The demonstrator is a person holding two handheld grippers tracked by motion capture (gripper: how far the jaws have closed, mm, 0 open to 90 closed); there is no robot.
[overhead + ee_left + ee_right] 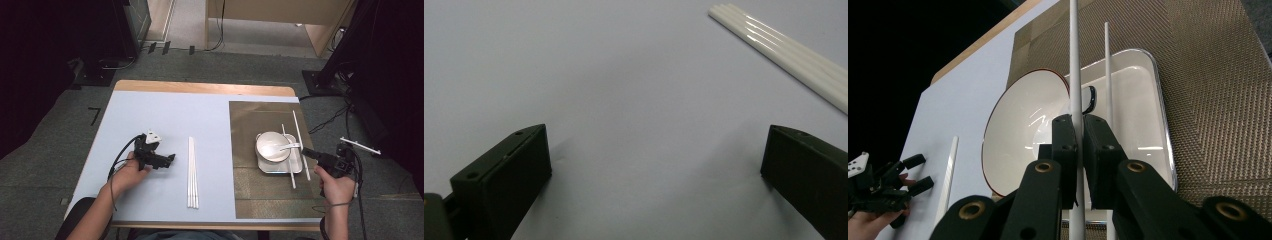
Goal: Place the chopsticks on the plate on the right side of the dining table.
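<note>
Woven placemat bears tray, bowl; right gripper pinches chopstick; left gripper spread.

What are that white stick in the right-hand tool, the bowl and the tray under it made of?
The chopstick clamped in the right gripper looks like smooth white plastic, perhaps melamine, with a soft sheen. The bowl seems glazed ceramic or melamine: glossy white, dark red rim. The tray looks like metal, given its bright reflective rim.
</note>
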